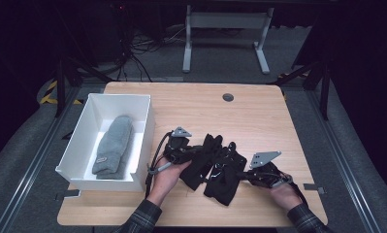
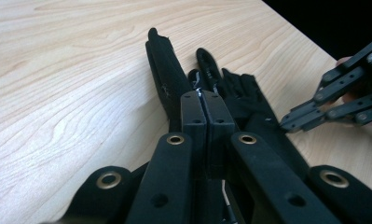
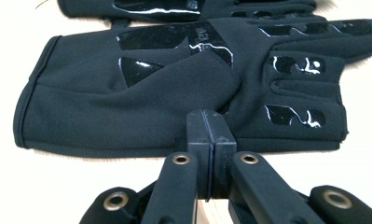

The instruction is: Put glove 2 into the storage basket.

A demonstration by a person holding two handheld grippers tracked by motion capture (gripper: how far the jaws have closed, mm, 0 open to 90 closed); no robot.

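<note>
Black gloves mid-table; white box just left; right side bare.

black gloves, side by side on table

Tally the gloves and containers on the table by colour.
Black gloves: 2
Grey mitten pair, stacked in the box: 1
White box: 1
Total: 4
</note>
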